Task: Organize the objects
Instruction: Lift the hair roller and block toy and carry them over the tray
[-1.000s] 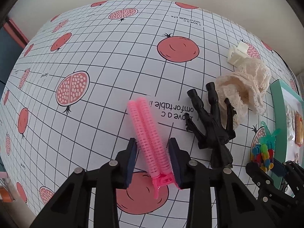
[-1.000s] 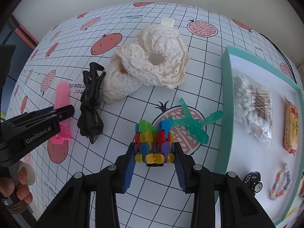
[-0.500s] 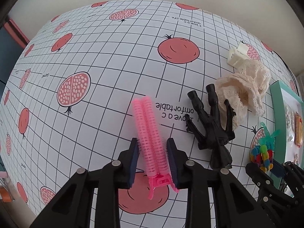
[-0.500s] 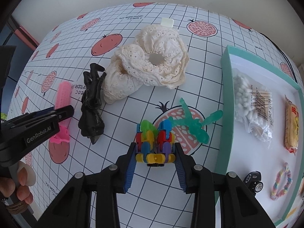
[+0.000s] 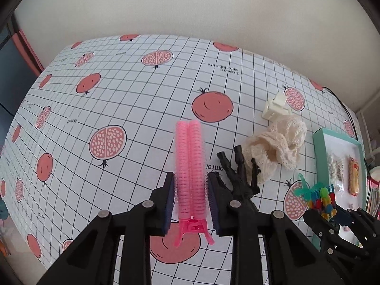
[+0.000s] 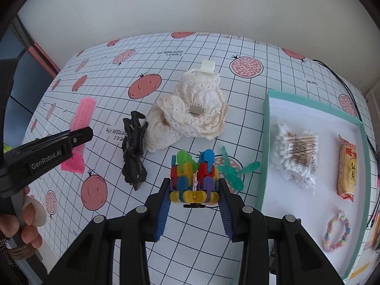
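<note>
While swabs (image 6: 294, 153) fill tray (image 6: 266, 142) (snack (image 6: 346, 166) beside)

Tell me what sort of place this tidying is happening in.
Probably a table at home: a pomegranate-print tablecloth under hair things such as a pink roller clip and lace scrunchies, beside a teal tray holding cotton swabs.

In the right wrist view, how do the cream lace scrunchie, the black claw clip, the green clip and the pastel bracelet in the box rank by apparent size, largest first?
1. Cream lace scrunchie, clearly largest.
2. Black claw clip.
3. Green clip and pastel bracelet: they look alike in size, and fisheye distortion near the edge makes the order unsure.
</note>
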Available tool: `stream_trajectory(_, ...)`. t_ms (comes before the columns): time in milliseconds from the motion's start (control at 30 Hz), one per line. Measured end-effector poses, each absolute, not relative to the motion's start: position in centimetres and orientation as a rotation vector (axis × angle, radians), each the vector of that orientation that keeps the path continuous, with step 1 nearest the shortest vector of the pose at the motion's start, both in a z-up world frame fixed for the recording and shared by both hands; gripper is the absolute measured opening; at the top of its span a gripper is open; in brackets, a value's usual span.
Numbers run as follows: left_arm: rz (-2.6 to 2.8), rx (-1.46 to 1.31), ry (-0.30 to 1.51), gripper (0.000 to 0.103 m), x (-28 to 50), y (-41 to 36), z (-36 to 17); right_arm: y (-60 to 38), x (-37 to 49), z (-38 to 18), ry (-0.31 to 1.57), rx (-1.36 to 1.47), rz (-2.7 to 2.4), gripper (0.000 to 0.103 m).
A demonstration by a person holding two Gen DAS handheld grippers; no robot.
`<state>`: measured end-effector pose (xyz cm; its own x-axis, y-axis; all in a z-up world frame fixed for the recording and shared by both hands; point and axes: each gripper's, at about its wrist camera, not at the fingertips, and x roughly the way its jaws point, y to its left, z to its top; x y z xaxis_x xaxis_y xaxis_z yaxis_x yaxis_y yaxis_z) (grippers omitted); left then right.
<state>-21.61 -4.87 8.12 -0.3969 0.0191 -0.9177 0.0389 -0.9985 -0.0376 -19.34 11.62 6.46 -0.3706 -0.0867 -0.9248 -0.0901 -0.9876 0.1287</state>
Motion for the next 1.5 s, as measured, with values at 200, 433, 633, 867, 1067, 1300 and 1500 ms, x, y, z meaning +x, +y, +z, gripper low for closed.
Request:
stream_trajectory(200,-2.675,1.662,0.095,0.028,-22.6,-5.1,9.3,13.1,-18.5,8.4,0.276,-1.714,2.600,0.040)
stream_trajectory(433,-2.752,1.671,0.046,0.028,-21.8,-0.4,10.8,15.8,-17.7,9.1,0.327,-1.652,2.576,0.040)
stream_trajectory(633,-2.833,1.707,-0.028,0.028,-20.7,5.3,11.3,19.4,-16.0,9.4,0.375,-1.603,2.524,0.040)
stream_trajectory(867,-2.903,1.771,-0.076,0.028,-19.5,11.1,11.0,23.4,-14.1,9.9,0.432,-1.540,2.474,0.040)
stream_trajectory(1067,-2.953,1.813,-0.140,0.028,-18.9,14.8,10.3,26.0,-12.7,10.4,0.446,-1.492,2.442,0.040)
stream_trajectory(1300,-2.936,1.898,-0.138,0.028,-19.2,16.4,8.2,27.4,-12.3,9.6,0.473,-1.495,2.416,0.040)
stream_trajectory(1500,-2.918,1.965,-0.108,0.028,-19.5,17.3,6.1,27.5,-12.8,8.1,0.488,-1.531,2.397,0.040)
